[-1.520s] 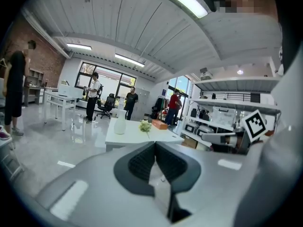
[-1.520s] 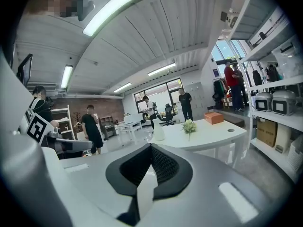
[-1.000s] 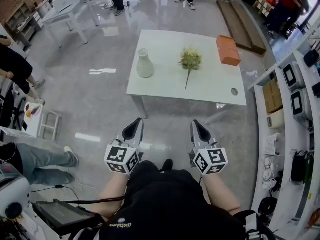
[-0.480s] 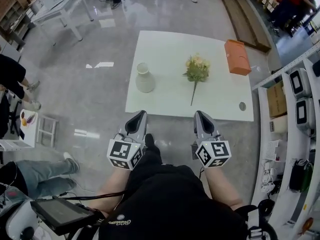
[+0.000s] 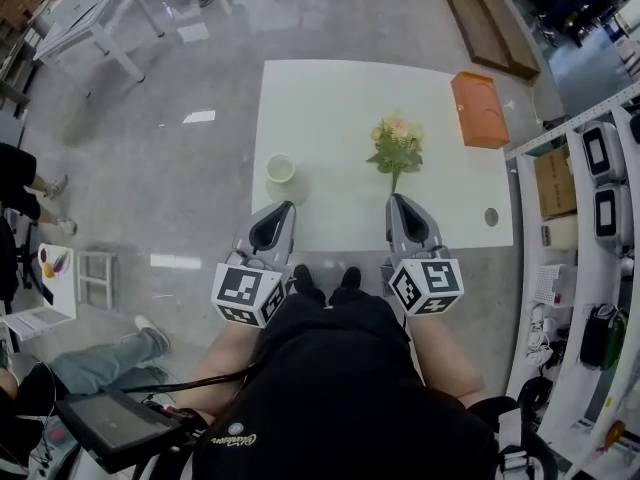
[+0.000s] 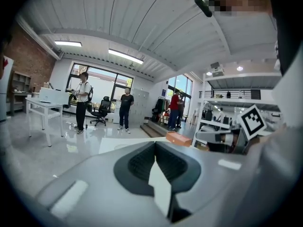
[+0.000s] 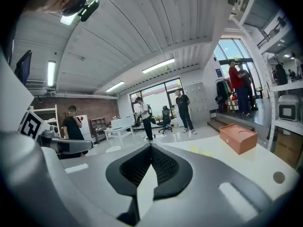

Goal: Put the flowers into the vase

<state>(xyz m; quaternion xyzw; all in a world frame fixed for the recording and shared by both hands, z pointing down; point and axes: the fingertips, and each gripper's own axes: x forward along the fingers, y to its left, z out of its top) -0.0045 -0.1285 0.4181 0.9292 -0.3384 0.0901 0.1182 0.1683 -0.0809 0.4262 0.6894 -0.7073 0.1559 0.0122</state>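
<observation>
Glossy grey floor [image 5: 200, 218] spreads round a white table [image 5: 330, 98], and on that table lie the flowers [image 5: 397, 146]. Their long axis runs from the near edge to the far one, with the pale blossoms pointing away from the person and the thin stem pointing back toward them. The stem's near end meets the tip of the right gripper [image 5: 404, 211] in the head view (whether the two touch I cannot tell). The vase [image 5: 281, 176] stands upright to the left of the flowers, well apart from them. Its open mouth faces up, and it sits near the table's near edge just beyond the left gripper [image 5: 278, 216].

Both grippers are held out side by side at the table's near edge, pointing forward and slightly down, with their marker cubes [image 5: 245, 293] nearer the body. In the left gripper view the jaws are pressed together with nothing between them, and the right gripper view shows the same.

An orange box [image 5: 479, 109] lies at the table's far right corner. Shelving [image 5: 600, 198] with appliances runs down the right side of the room. A white desk [image 5: 90, 18] stands at far left, and a tablet [image 5: 115, 423] sits at the lower left. Several people stand in the bright hall beyond.
</observation>
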